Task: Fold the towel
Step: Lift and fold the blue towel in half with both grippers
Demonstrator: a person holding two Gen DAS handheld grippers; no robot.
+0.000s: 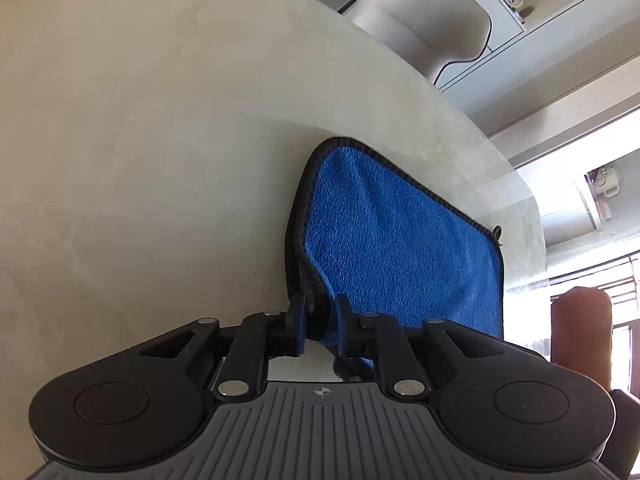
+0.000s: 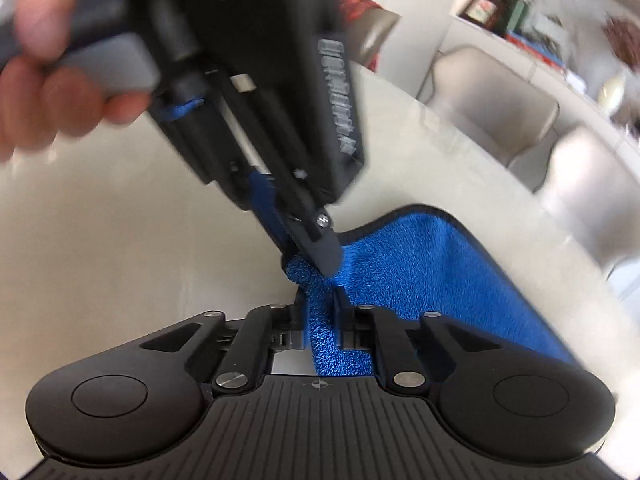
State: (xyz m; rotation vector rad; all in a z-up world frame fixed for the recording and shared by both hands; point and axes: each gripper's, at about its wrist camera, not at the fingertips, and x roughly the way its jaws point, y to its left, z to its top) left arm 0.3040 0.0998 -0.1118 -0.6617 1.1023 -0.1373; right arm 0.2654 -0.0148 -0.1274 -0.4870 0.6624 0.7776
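Observation:
A blue towel (image 1: pixel 400 248) with a dark hem lies on the pale table (image 1: pixel 140 160), reaching toward its right edge. My left gripper (image 1: pixel 320 316) is shut on the towel's near corner, with the hem bunched between its fingers. In the right wrist view the same towel (image 2: pixel 420 268) spreads to the right. My right gripper (image 2: pixel 320 308) is shut on a fold of it just below the left gripper (image 2: pixel 310 258), which comes in from the upper left and pinches the same bunch. A hand (image 2: pixel 48 92) holds the left gripper's handle.
The table's curved edge (image 1: pixel 520 200) runs close behind the towel. Grey chairs (image 2: pixel 492 104) (image 2: pixel 592 188) stand beyond it, and one chair (image 1: pixel 420 20) shows in the left wrist view. A shelf with small items (image 2: pixel 520 20) lines the wall. Bare tabletop (image 2: pixel 100 260) stretches left.

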